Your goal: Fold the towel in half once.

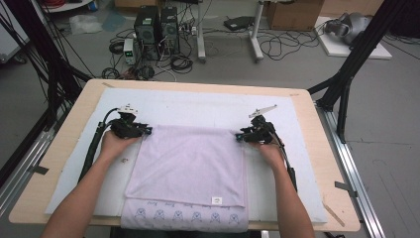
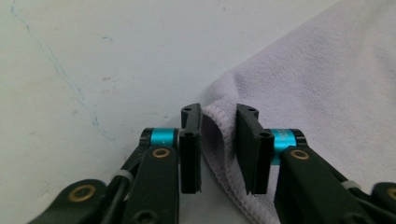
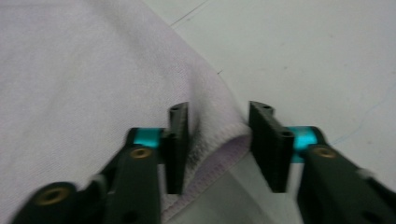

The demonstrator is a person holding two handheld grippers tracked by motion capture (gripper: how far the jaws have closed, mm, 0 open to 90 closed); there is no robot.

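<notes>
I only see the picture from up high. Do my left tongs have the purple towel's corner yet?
Observer: Not quite. In the left gripper view, the left tongs stand open around the towel corner, and a gap shows between the jaws.
Operator: What about the other side?
Observer: The right tongs are open too. The towel's hem lies by one jaw and clear of the other.
Operator: Is the corner lying flat?
Observer: No. In the left gripper view, the stitched edge curls up off the white mat.
</notes>
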